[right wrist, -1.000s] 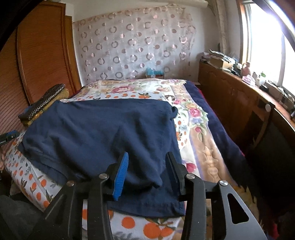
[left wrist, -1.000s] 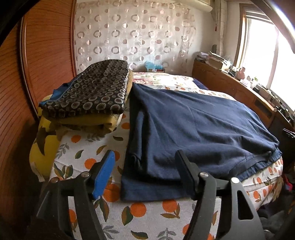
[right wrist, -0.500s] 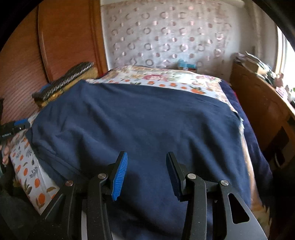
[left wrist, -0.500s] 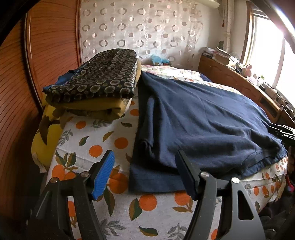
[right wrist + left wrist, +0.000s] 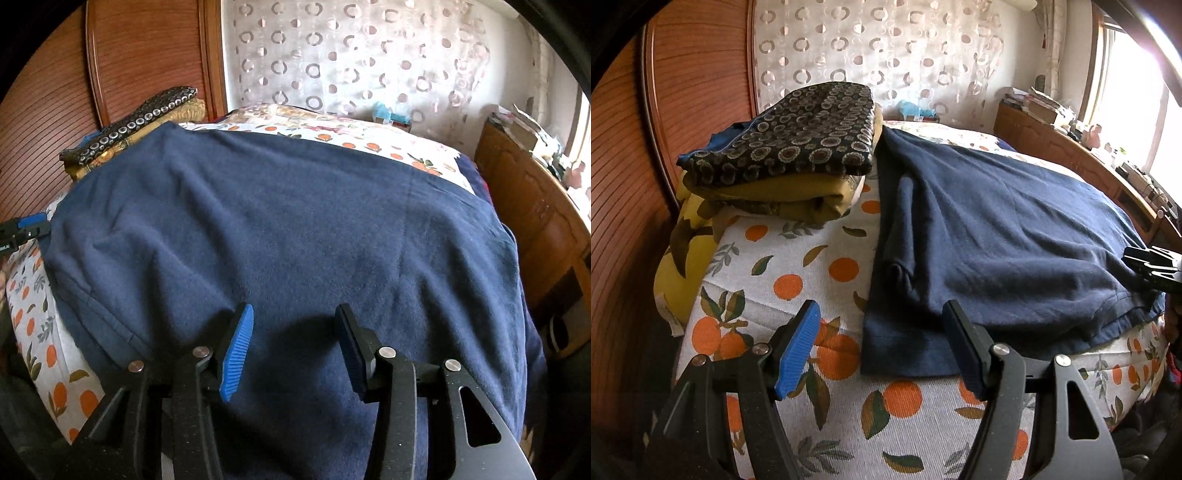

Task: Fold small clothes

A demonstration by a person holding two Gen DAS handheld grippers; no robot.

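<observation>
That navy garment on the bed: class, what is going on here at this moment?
A person with a gripper in each hand is setting up to fold the navy garment, spread flat on the orange-print bed cover. The left gripper hangs open at its near corner, gripping nothing. The right gripper is above the cloth, jaws opening, nothing pinched. A stack of folded clothes lies beside the garment.

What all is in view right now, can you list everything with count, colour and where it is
navy garment: one, dark blue, spread flat on the bed
folded clothes pile: one, black patterned over mustard, beside the garment by the wooden wall
bedspread: one, white with orange fruit print, under everything
curtain: one, pale with circles, behind the bed
cabinet: one, brown wood, along the window side
left tool: one, black with blue pad, open at the garment's near corner
right tool: one, black with blue pad, jaws opening above the garment
</observation>
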